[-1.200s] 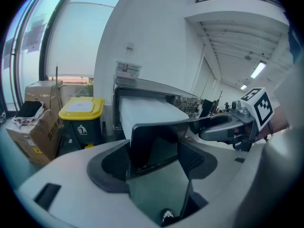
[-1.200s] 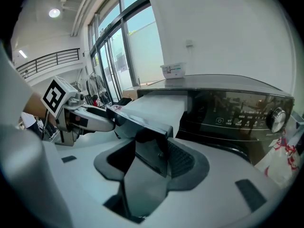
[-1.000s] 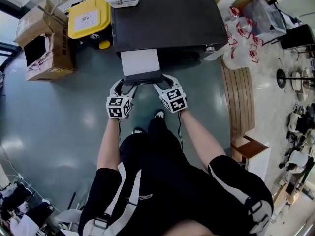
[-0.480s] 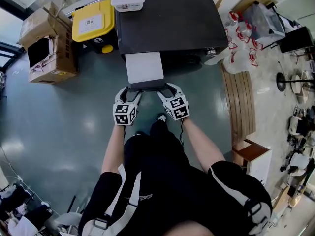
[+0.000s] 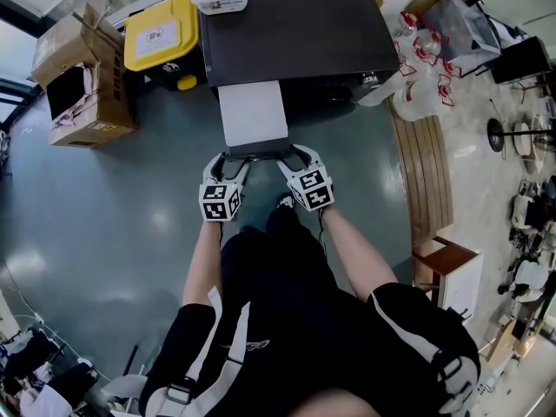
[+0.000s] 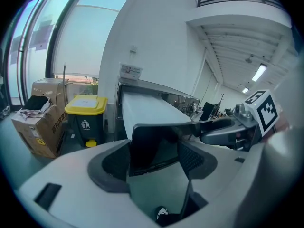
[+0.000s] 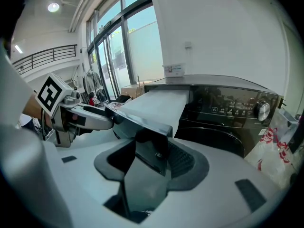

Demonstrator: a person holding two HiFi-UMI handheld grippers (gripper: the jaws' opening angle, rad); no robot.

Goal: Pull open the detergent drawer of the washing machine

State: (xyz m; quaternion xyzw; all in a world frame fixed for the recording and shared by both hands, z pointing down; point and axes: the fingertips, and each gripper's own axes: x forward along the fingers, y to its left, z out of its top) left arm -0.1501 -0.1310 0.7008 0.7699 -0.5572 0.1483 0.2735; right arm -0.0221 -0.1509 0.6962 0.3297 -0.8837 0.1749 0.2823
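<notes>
Glossy teal floor (image 5: 100,233) (cardboard boxes (image 5: 80,75) nearby)

In my head view the washing machine (image 5: 295,24) runs off the picture's top edge. The drawer (image 5: 252,115) has its near corners hidden inside the left tongs (image 5: 228,162) and right tongs (image 5: 294,156). I can't read the control panel (image 7: 228,109) lettering: too small.

The drawer (image 5: 253,115) juts out of the washing machine (image 5: 300,24) (bin (image 5: 159,31) at left).
</notes>
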